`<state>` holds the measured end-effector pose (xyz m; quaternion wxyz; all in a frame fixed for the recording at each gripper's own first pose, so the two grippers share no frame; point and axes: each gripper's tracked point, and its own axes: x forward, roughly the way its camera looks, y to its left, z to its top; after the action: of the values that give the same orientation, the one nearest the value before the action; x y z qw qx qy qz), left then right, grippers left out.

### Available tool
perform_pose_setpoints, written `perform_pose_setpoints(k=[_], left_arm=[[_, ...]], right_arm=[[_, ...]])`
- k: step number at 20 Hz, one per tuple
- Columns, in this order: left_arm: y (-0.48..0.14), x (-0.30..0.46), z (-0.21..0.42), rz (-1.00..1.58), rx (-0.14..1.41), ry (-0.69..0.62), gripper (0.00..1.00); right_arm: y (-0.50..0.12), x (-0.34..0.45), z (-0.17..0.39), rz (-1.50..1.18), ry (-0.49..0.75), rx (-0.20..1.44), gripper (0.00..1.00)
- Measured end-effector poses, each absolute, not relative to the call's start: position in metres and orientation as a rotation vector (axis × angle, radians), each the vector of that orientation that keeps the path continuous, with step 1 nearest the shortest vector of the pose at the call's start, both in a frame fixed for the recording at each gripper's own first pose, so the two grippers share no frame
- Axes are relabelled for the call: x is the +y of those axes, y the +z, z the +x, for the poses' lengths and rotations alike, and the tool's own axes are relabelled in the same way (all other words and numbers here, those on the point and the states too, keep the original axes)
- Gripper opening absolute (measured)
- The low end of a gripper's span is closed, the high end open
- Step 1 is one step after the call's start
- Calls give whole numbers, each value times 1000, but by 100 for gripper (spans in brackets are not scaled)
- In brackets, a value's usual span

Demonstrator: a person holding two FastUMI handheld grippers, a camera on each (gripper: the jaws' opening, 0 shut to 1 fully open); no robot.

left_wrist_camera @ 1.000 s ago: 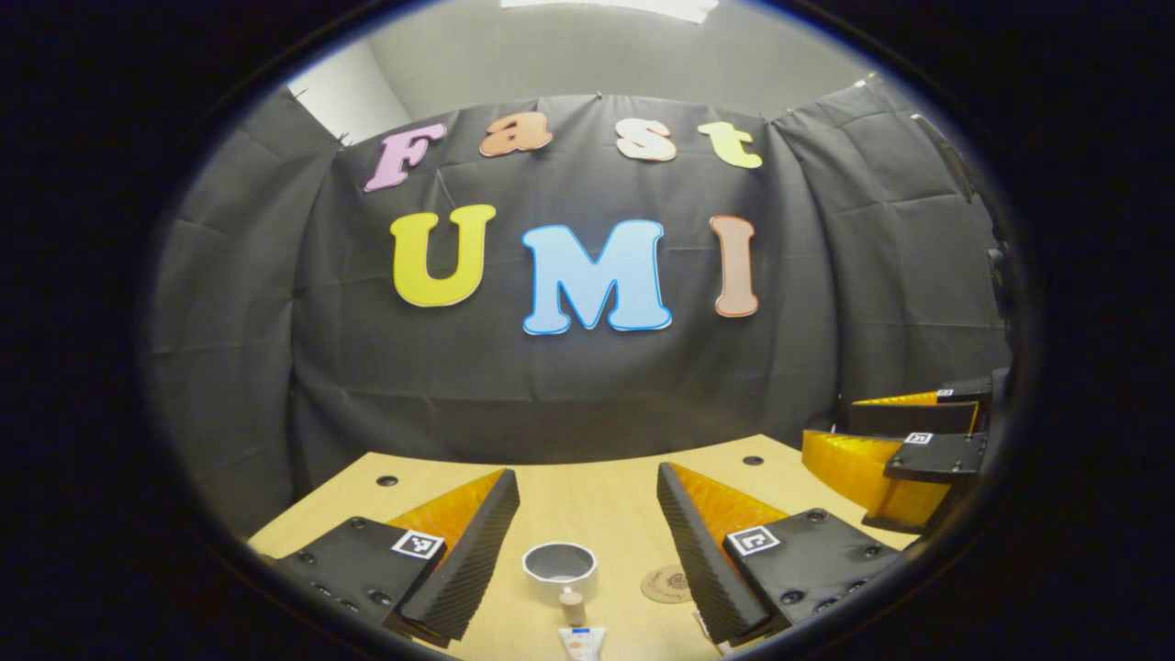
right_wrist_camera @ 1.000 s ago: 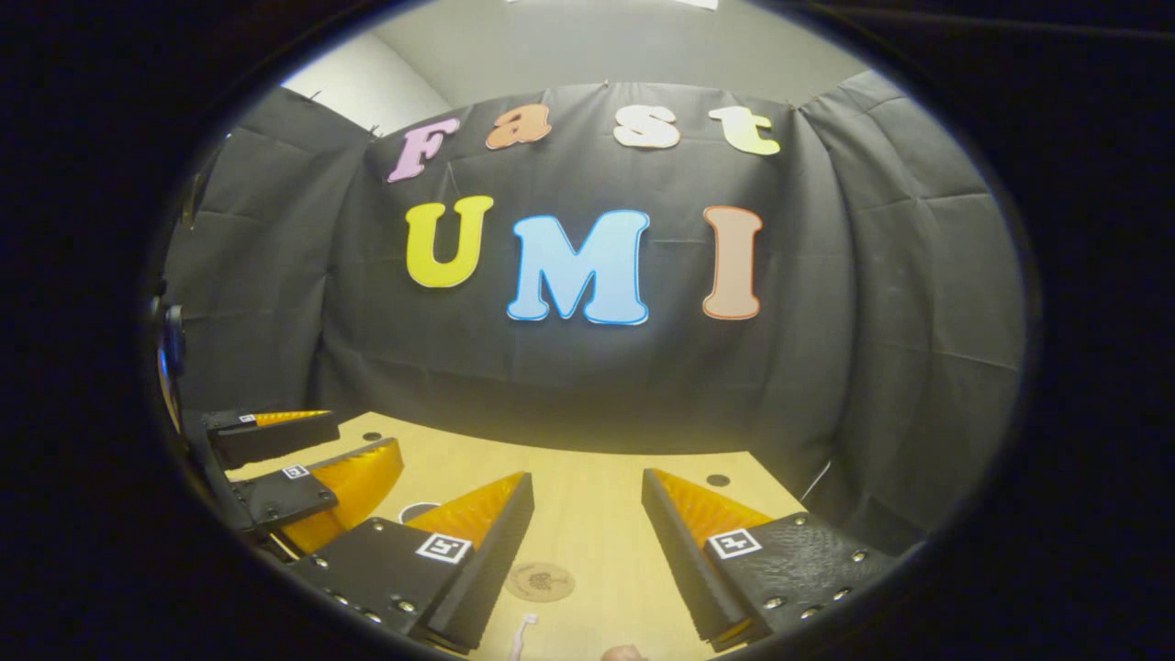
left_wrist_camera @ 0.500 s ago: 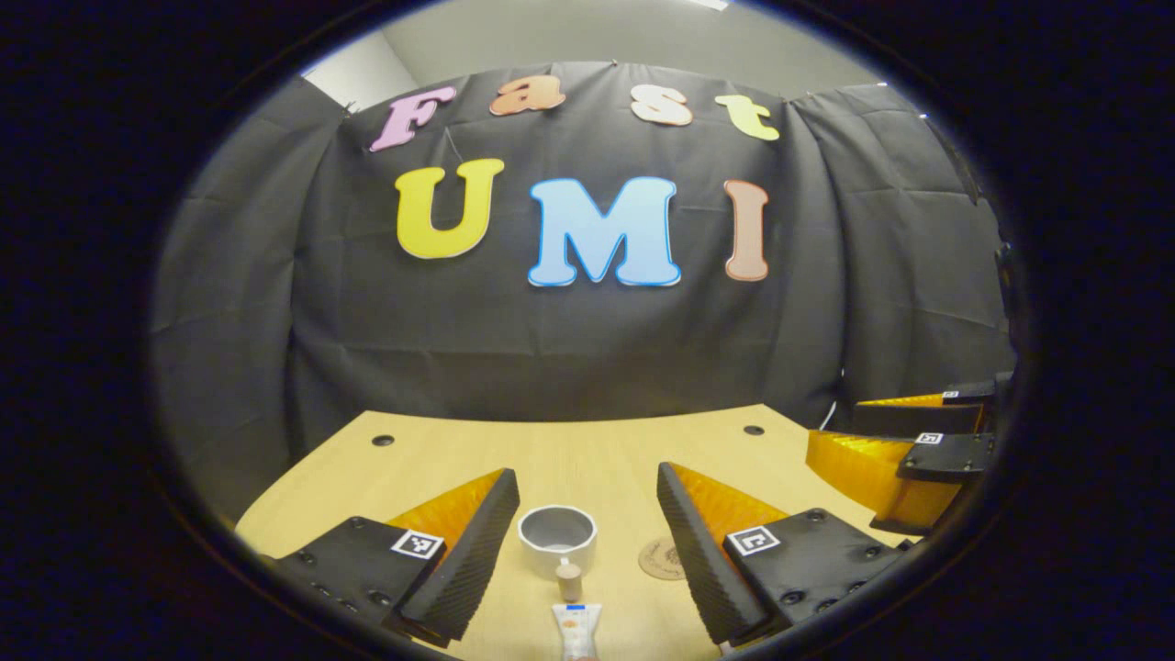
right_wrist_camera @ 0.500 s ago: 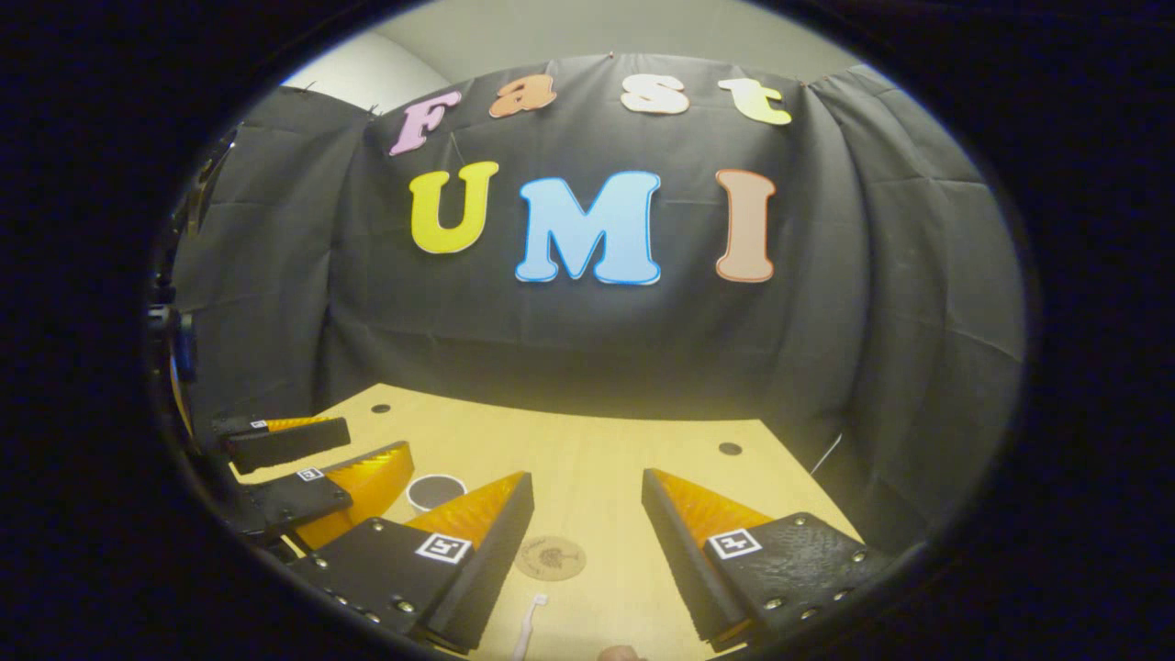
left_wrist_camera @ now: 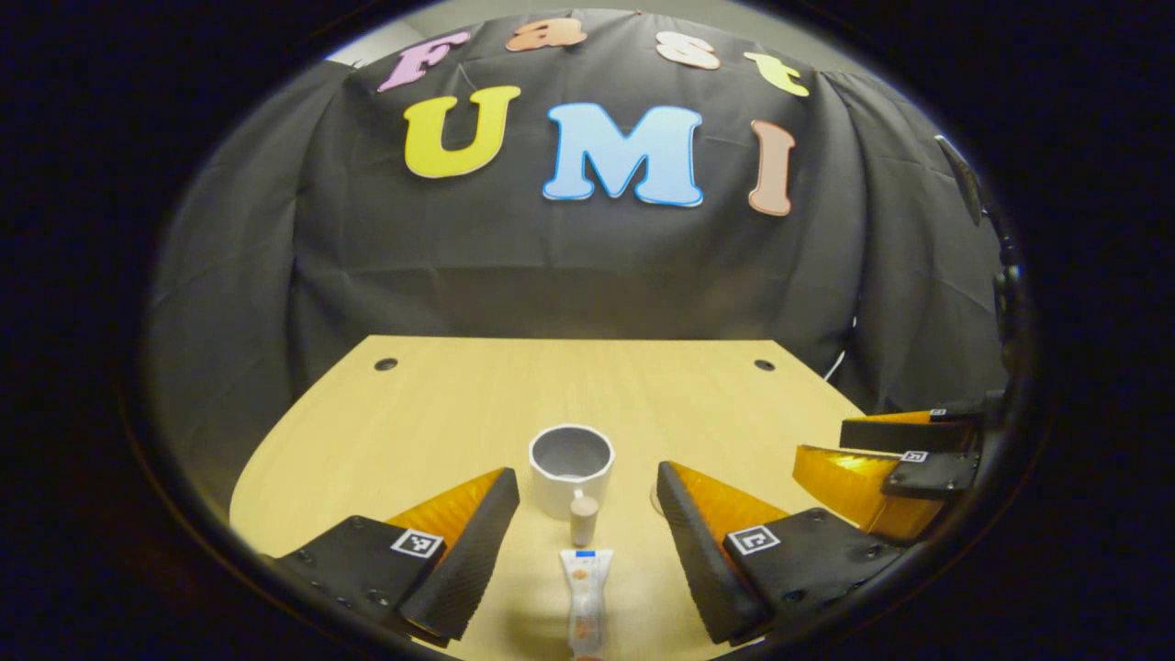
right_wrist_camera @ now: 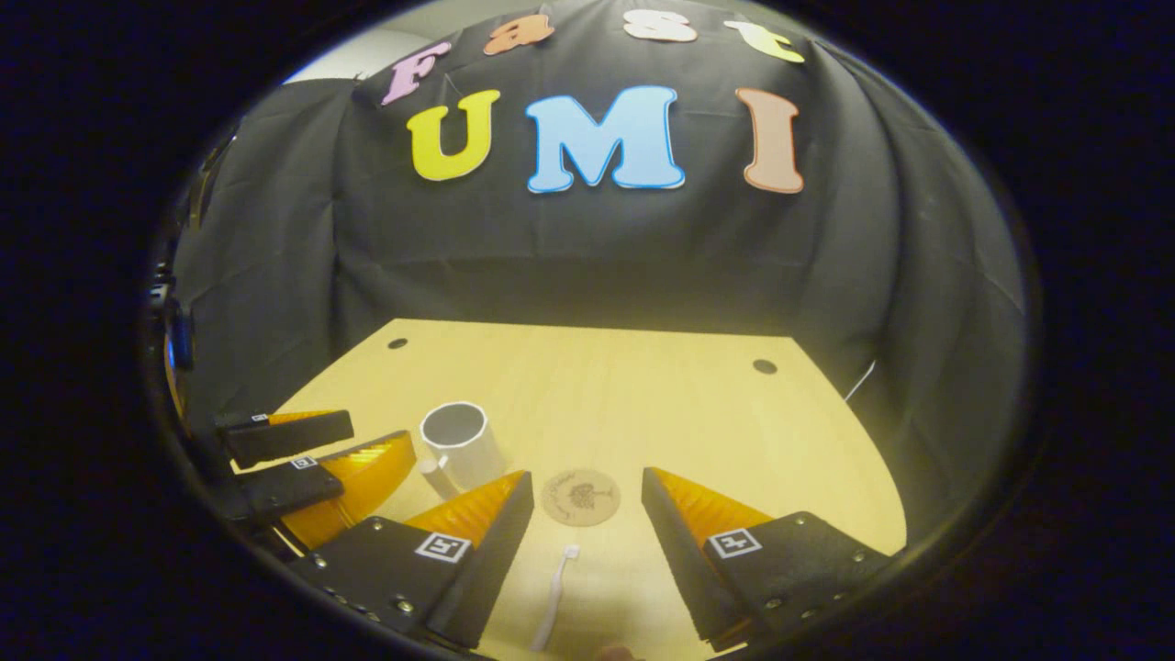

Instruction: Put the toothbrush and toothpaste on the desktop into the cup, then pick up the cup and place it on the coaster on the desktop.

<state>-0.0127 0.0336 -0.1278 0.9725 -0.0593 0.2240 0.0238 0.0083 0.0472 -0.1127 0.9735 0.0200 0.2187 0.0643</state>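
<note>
The cup (left_wrist_camera: 571, 466), a white cylindrical mug, stands empty mid-way on the pale wooden surface (left_wrist_camera: 441, 404), the round cork coaster (right_wrist_camera: 580, 497) near it. Nearer, the white toothpaste tube (left_wrist_camera: 585, 597) lies between the left claw (left_wrist_camera: 587, 514)'s spread fingers, the slim white toothbrush (right_wrist_camera: 553, 599) between the spread right claw (right_wrist_camera: 587, 509). Judged: loading hasn't begun; next, descend and pinch each.

Black cloth wall (left_wrist_camera: 569, 266), light wooden desktop (left_wrist_camera: 441, 413)
</note>
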Motion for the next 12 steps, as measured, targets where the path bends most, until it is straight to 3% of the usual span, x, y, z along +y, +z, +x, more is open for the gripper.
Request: perform_pose_setpoints(k=[12], left_arm=[[-203, 28, -33, -193, 786, 13, 95]], right_arm=[[-179, 67, -9, 109, 166, 741, 79]])
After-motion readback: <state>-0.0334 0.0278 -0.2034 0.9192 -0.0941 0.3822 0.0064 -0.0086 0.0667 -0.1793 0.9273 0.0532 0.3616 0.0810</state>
